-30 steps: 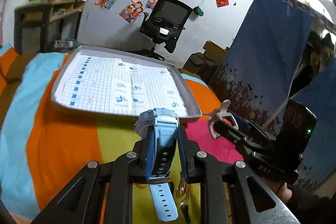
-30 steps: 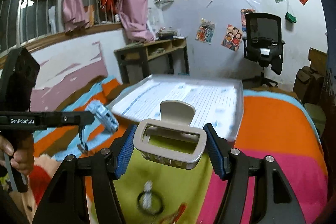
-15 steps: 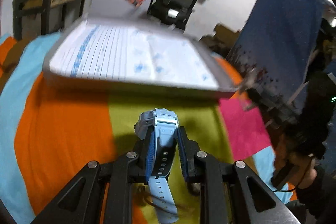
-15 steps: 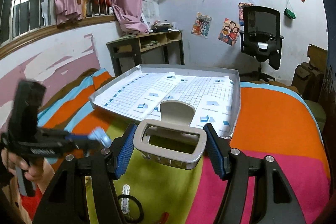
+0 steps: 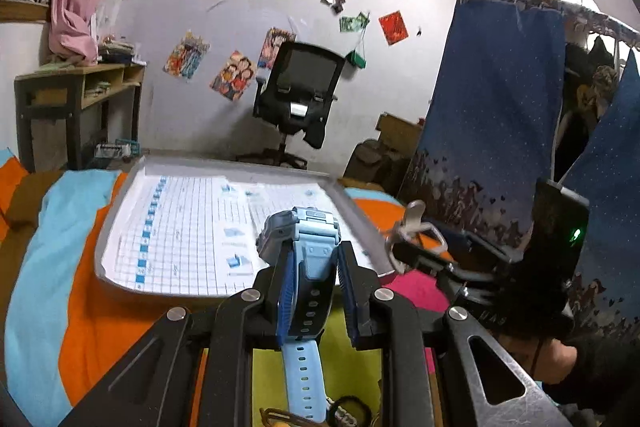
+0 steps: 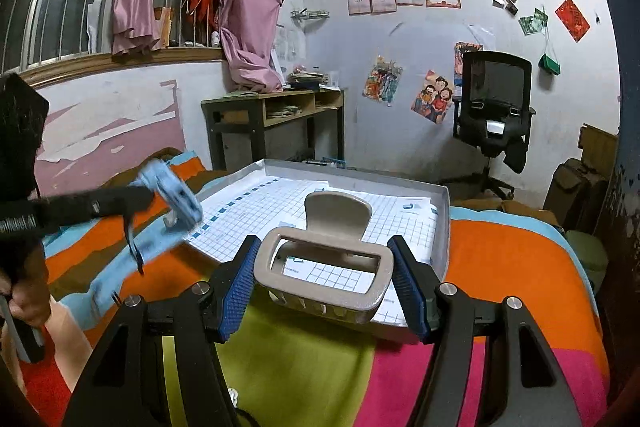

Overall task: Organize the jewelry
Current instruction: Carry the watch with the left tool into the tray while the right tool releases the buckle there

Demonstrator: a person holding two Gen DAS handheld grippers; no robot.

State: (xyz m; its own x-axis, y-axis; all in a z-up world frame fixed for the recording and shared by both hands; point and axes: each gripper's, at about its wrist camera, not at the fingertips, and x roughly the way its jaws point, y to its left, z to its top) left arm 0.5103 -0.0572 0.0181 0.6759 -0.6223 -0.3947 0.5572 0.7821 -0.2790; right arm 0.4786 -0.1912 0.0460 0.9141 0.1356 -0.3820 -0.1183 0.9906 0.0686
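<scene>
left hand-held gripper (image 5: 314, 287): clamps blue watch (image 5: 310, 267) | right hand-held gripper (image 6: 326, 283): clamps beige hair claw (image 6: 324, 267) | tray (image 6: 440, 227): just ahead

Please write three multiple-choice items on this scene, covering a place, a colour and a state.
1. What lies beyond both hand-held grippers?
A. a grid-lined tray
B. a sink
C. a bookshelf

2. What colour is the watch strap?
A. red
B. light blue
C. black

3. What state is the right hand-held gripper in?
A. open, nothing held
B. shut on a beige hair claw
C. shut on a ring

Answers: 1 A, the tray sits ahead on the bedspread; 2 B, the watch strap hangs pale blue from the left hand-held gripper; 3 B, the right hand-held gripper clamps the hair claw.
</scene>
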